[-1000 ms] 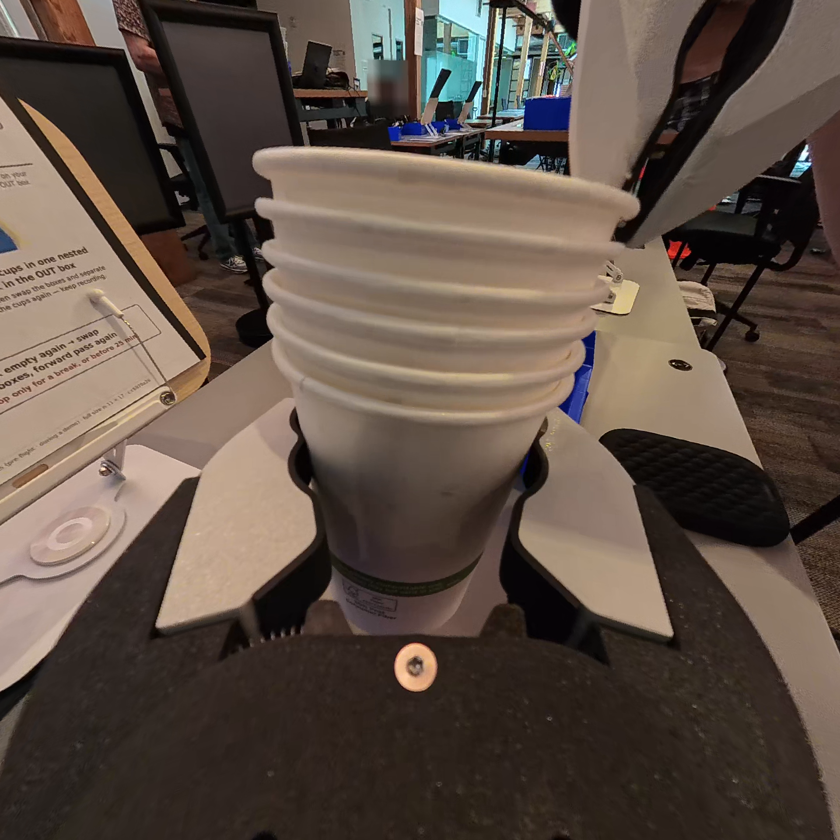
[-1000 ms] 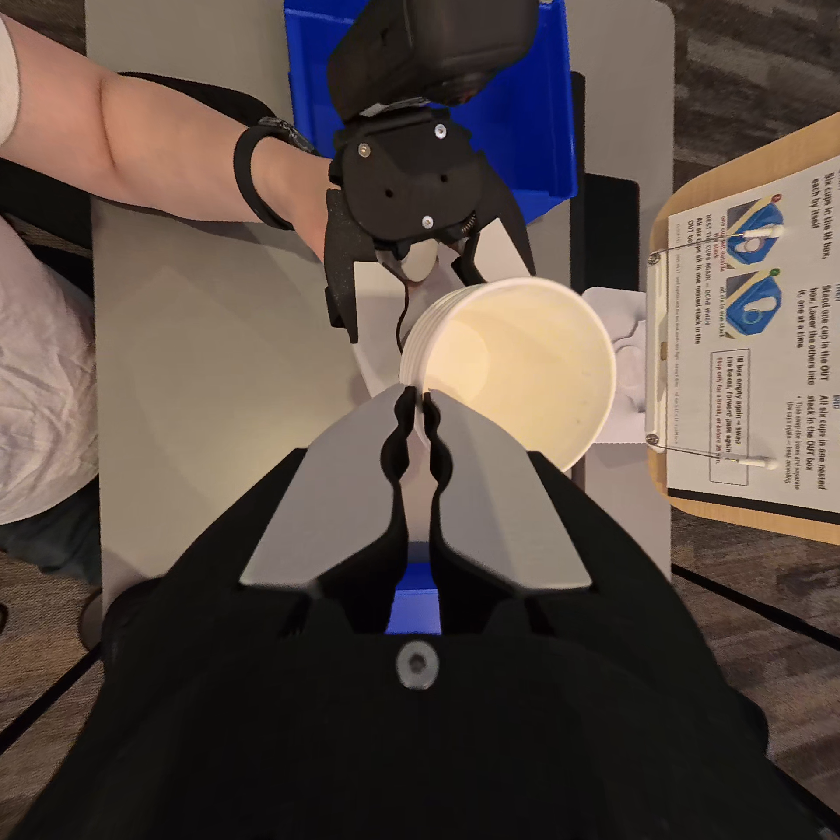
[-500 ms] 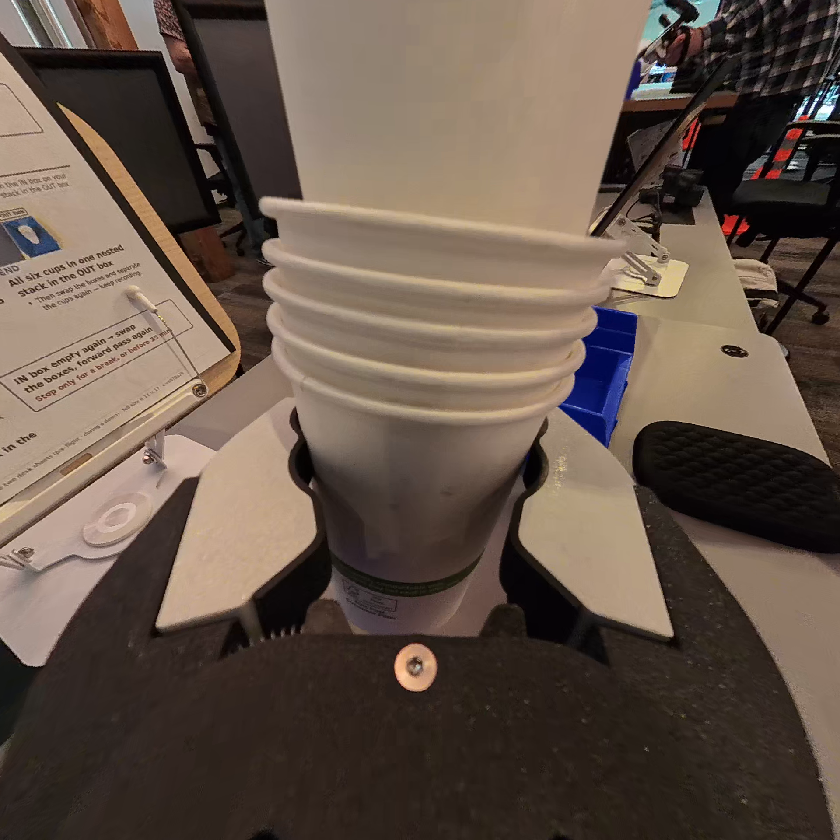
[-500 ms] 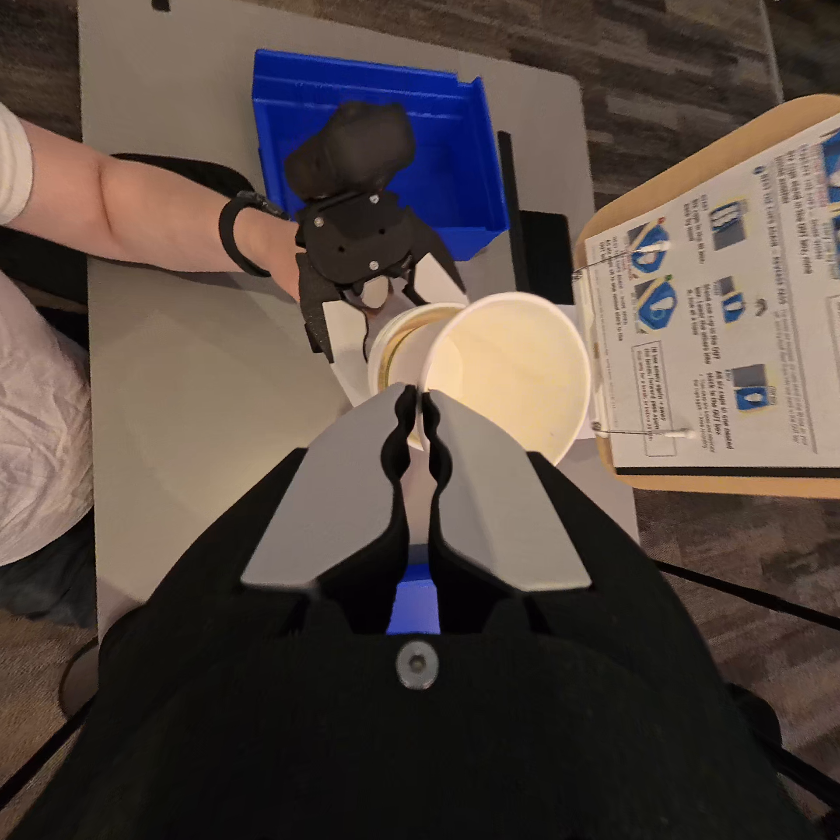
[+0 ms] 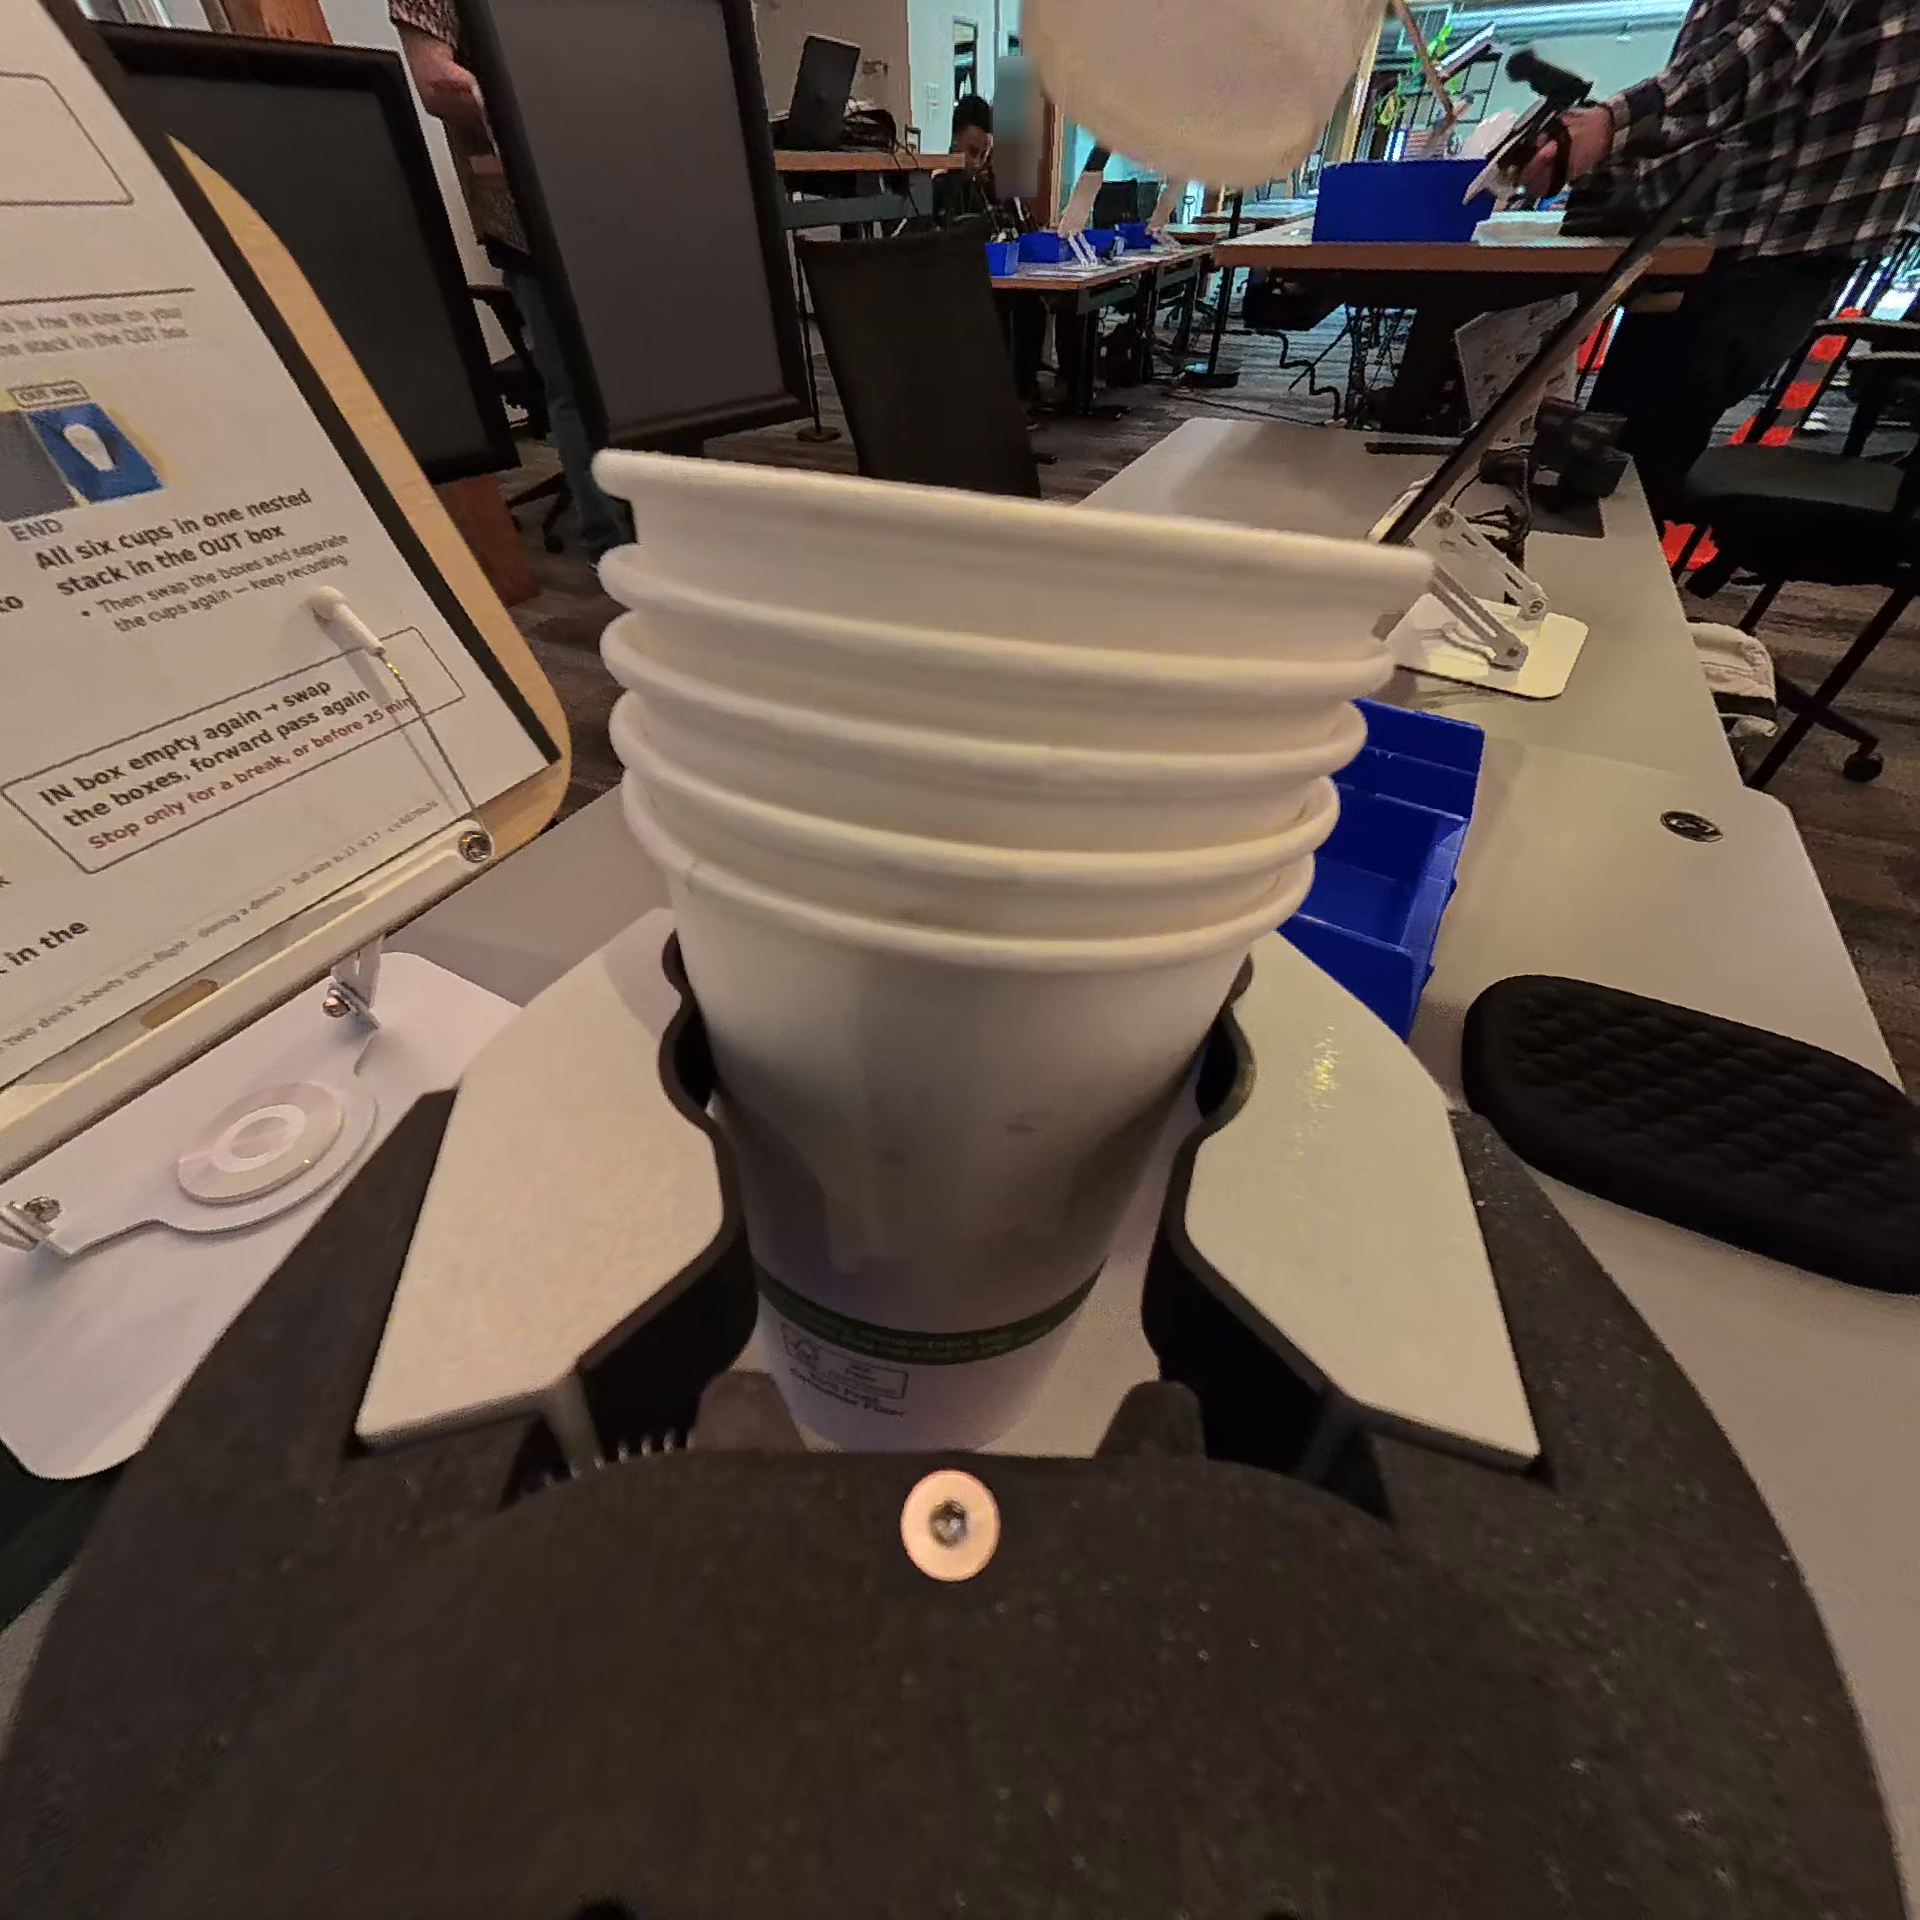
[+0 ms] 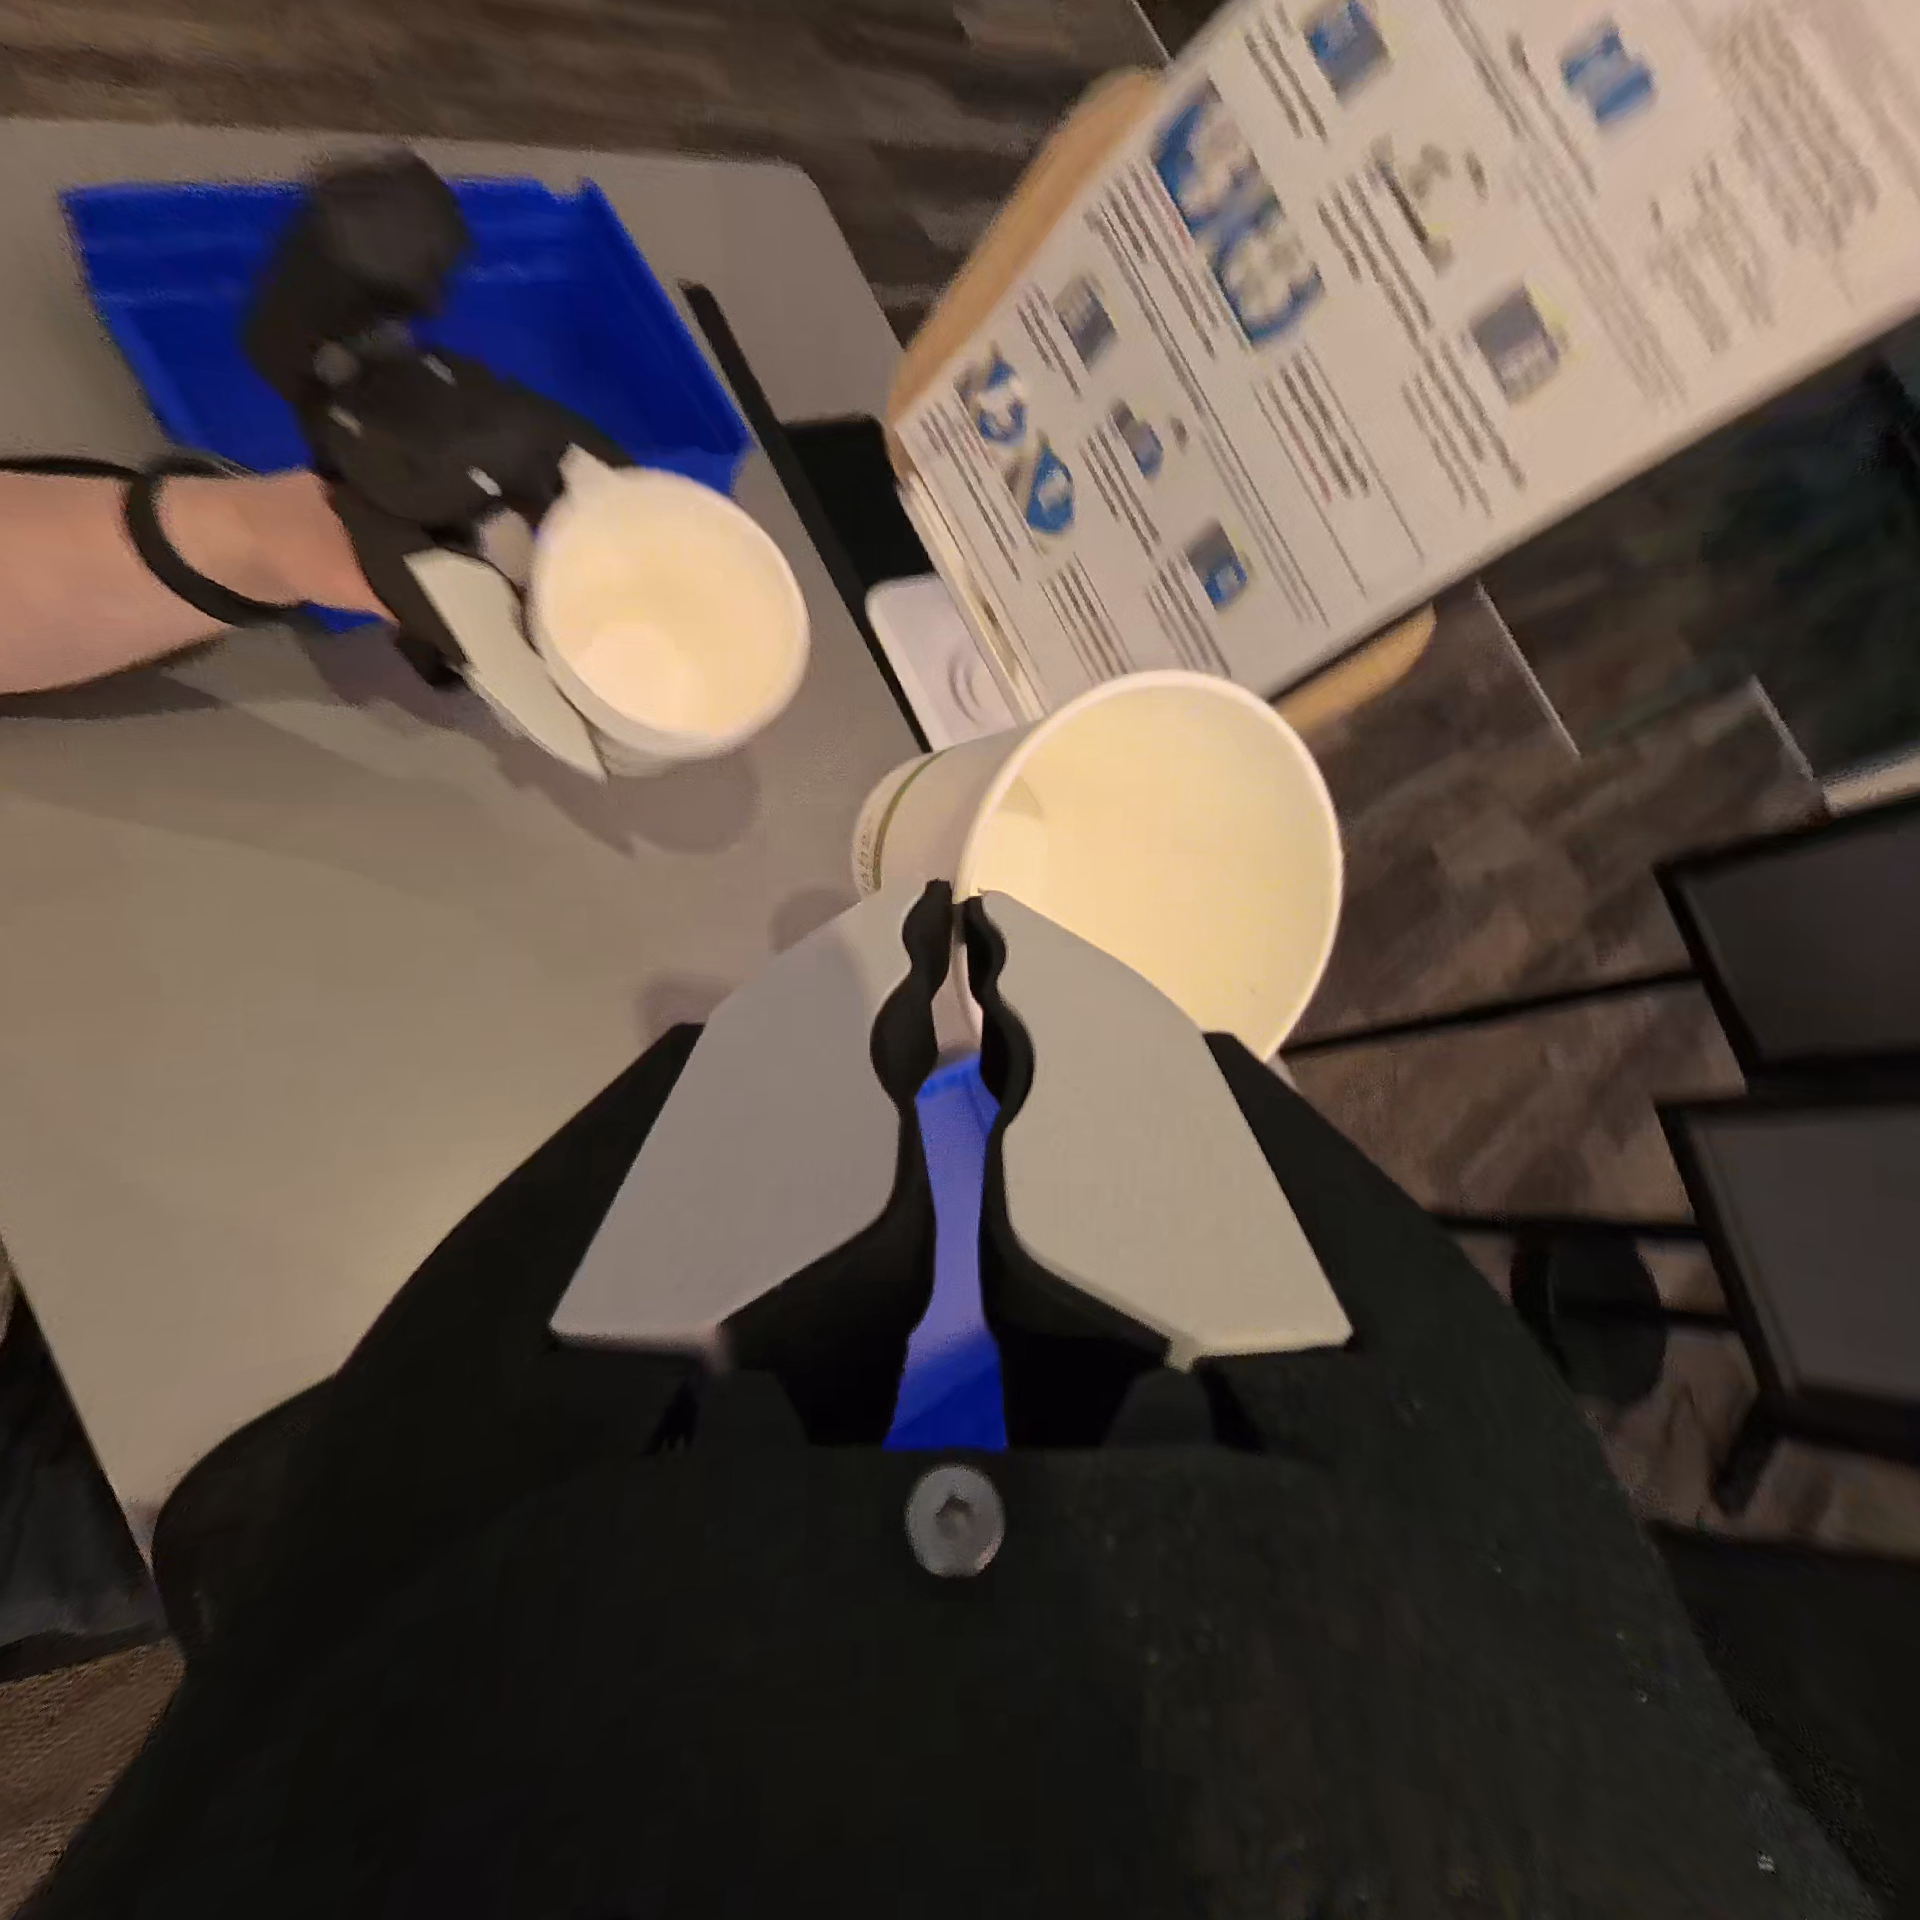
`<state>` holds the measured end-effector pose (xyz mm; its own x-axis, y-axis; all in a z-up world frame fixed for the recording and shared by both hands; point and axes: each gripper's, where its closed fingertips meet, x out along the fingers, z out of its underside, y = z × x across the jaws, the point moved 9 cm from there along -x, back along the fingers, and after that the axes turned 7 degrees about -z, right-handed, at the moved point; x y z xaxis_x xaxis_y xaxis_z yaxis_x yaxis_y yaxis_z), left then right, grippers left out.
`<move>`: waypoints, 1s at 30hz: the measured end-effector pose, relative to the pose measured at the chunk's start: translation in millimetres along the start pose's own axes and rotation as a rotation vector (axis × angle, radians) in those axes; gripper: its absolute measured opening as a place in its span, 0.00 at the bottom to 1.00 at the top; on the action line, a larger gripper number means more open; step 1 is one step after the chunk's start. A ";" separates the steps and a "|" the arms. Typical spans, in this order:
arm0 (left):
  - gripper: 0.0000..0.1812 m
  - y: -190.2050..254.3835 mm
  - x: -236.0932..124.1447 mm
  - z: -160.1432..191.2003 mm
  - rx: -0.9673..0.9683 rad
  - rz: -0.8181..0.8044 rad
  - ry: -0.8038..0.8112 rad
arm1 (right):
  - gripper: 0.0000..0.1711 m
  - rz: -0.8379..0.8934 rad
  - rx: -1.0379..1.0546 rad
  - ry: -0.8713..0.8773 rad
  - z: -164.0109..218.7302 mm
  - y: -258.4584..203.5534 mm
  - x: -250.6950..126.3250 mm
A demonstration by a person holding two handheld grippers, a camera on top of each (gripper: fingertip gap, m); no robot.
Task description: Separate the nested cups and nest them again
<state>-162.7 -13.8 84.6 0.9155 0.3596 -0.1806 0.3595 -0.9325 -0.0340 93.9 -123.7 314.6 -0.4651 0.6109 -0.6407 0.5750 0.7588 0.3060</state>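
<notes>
My left gripper point(image 5: 956, 1018) is shut on a stack of several nested white paper cups point(image 5: 977, 790), held upright by its lowest cup. In the right wrist view the stack point(image 6: 665, 623) and the left gripper point(image 6: 499, 634) show at upper left over the grey table point(image 6: 260, 935). My right gripper point(image 6: 958, 906) is shut on the rim of a single white cup point(image 6: 1153, 852), lifted clear of the stack and tilted. That cup's bottom point(image 5: 1195, 73) shows at the top of the left wrist view.
A blue bin point(image 6: 582, 301) stands on the table behind the left gripper; it also shows in the left wrist view point(image 5: 1382, 883). An instruction board point(image 5: 208, 582) leans at the left. A black wrist pad point(image 5: 1683, 1122) lies at the right. Another blue bin point(image 6: 951, 1299) shows beneath my right gripper.
My right gripper has pulled the top cup fully out of the stack, up and away to the right. The left gripper still holds the remaining stack in place.
</notes>
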 end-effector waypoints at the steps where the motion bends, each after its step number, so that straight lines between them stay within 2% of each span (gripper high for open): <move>1: 0.52 -1.5 -1.3 -0.7 -0.007 0.000 0.005 | 0.02 0.023 0.042 -0.030 15.6 7.7 1.6; 4: 0.52 -4.6 -5.5 -3.4 -0.015 -0.001 0.015 | 0.02 0.079 0.167 -0.184 74.7 28.6 21.3; 9: 0.52 -5.7 -12.0 -8.6 -0.015 -0.003 0.037 | 0.02 0.088 0.332 -0.387 174.4 43.9 77.5; 14: 0.52 -6.0 -15.0 -11.1 -0.018 0.000 0.048 | 0.02 0.156 0.370 -0.519 238.0 48.9 126.0; 21: 0.52 -6.8 -12.4 -8.3 -0.024 0.005 0.038 | 0.02 0.189 0.354 -0.619 275.5 55.8 164.4; 30: 0.52 -6.3 -7.2 -4.0 -0.018 0.012 0.017 | 0.04 0.193 0.361 -0.605 279.2 62.9 172.2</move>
<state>-170.8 -10.3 90.0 0.9227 0.3489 -0.1639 0.3515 -0.9361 -0.0138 237.9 -33.9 26.9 0.0603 0.4146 -0.9080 0.8440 0.4644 0.2681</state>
